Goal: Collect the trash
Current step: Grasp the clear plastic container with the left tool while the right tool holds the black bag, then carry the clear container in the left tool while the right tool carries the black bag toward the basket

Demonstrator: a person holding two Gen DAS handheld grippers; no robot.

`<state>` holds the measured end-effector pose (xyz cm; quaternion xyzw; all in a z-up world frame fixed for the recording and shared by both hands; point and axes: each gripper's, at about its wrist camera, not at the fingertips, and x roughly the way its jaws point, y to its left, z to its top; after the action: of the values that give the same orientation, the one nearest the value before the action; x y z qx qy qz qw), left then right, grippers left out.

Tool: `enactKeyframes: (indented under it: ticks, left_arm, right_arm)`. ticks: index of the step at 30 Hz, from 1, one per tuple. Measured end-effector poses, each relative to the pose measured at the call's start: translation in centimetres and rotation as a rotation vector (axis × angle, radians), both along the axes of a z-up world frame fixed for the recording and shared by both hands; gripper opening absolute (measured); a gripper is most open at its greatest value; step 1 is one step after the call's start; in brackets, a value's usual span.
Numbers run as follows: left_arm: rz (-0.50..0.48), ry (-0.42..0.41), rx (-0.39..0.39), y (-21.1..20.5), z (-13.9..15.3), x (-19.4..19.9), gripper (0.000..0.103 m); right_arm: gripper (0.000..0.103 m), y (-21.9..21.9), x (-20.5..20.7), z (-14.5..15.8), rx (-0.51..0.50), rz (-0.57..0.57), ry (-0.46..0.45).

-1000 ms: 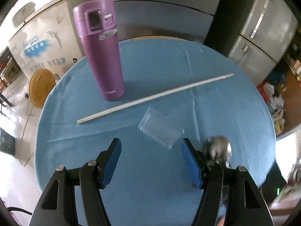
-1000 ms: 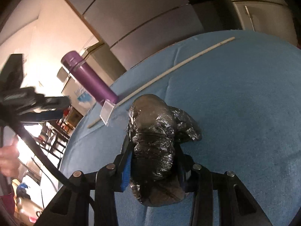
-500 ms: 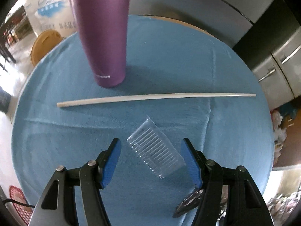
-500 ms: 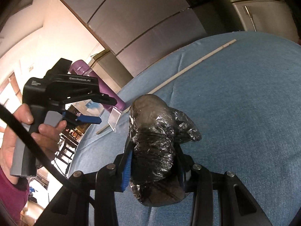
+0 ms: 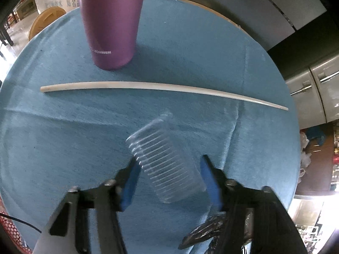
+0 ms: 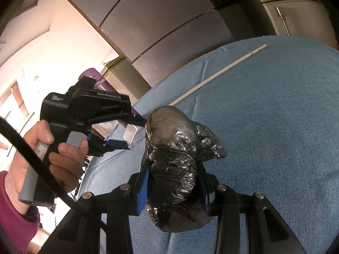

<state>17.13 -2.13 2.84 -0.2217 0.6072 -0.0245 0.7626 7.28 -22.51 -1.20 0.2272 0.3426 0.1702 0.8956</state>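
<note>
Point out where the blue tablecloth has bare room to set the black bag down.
Bare cloth lies right of the black bag, below the white stick in the right wrist view, and left of the clear ridged tray. It is crowded between the purple flask, the stick and the tray, where the open left hand-held gripper straddles the tray.

Left gripper (image 5: 169,182): jaws spread, ribbed clear plastic tray (image 5: 164,165) between them. White stick (image 5: 161,90) ahead; purple flask (image 5: 111,23) beyond, left. Blue tablecloth (image 5: 63,137).
</note>
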Motion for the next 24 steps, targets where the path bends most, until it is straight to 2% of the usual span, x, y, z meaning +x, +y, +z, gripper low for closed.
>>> enactKeyframes:
  ticks: [1,2,8,16,21,24]
  left_arm:
    - [-0.005,-0.008,0.005,-0.1,0.1,-0.1,0.046]
    - [-0.009,-0.013,0.009,-0.1,0.2,-0.3,0.046]
    - [-0.06,-0.068,0.043,0.2,1.4,-2.5,0.045]
    - [-0.152,-0.145,0.098,1.6,4.2,-8.7,0.045]
    - [-0.195,-0.278,0.21,3.3,7.5,-14.0,0.045]
    - [-0.203,-0.376,0.321,4.2,9.6,-17.1,0.045]
  right_arm:
    - [0.042,0.0,0.0,0.0,0.0,0.001,-0.002]
    - [0.042,0.0,0.0,0.0,0.001,0.001,-0.003]
    - [0.042,-0.1,0.0,-0.1,0.008,0.004,-0.009]
    - [0.042,-0.4,-0.4,-0.1,0.026,0.005,-0.028]
    - [0.042,-0.6,-0.8,-0.1,0.027,-0.013,-0.034]
    - [0.042,-0.4,-1.2,-0.1,0.01,-0.033,-0.014]
